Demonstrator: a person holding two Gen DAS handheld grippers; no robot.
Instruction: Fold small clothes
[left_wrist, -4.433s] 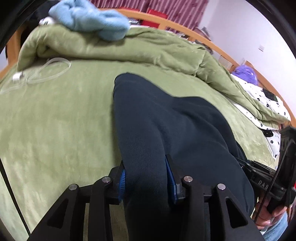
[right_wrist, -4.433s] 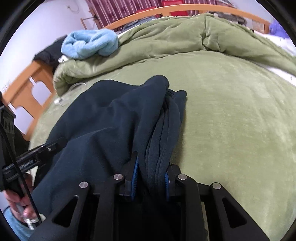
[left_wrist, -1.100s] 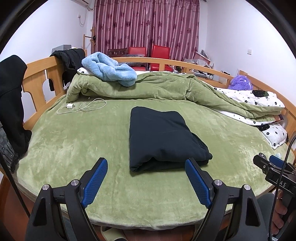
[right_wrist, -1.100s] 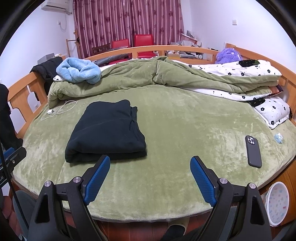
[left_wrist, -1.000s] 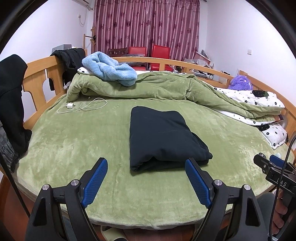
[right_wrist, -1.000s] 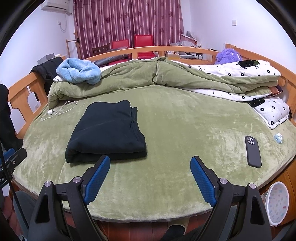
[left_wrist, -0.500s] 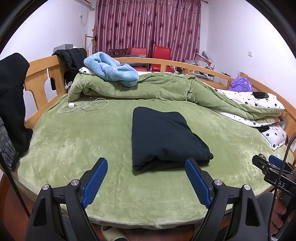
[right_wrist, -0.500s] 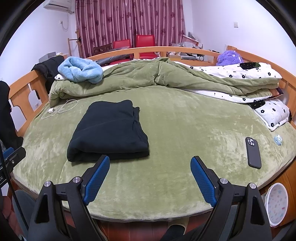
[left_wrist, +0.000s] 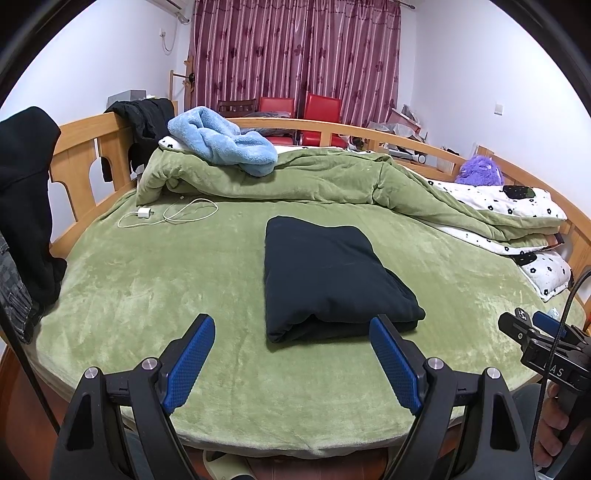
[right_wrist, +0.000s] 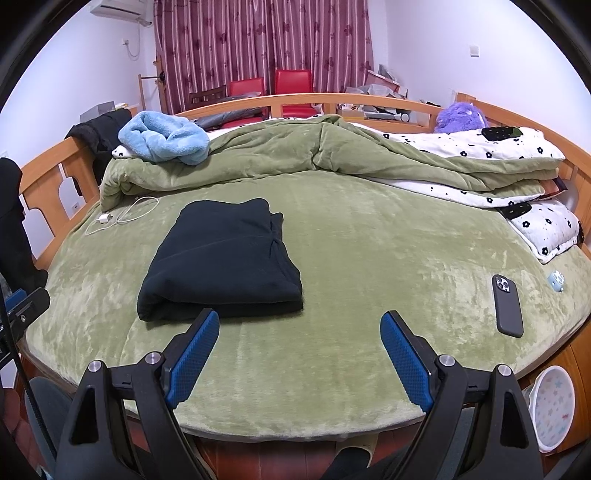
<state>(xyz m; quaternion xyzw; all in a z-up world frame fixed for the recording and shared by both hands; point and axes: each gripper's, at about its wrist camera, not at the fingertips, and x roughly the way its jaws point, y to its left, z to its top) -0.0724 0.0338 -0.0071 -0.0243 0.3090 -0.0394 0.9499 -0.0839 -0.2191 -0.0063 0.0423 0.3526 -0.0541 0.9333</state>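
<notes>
A dark navy garment lies folded into a neat rectangle on the green bed cover; it also shows in the right wrist view. My left gripper is open and empty, held back at the near edge of the bed, apart from the garment. My right gripper is open and empty, also back at the near edge, with the garment ahead to its left. The right gripper shows at the right edge of the left wrist view.
A rolled green quilt with a blue towel lies at the back. A white charger cable lies at back left. A dark phone and a small blue case lie at right. Wooden bed rails ring the bed.
Earlier both grippers were shut on the dark garment. They have let go and pulled back to the bed edge, open. In the last second the views only shifted slightly.
</notes>
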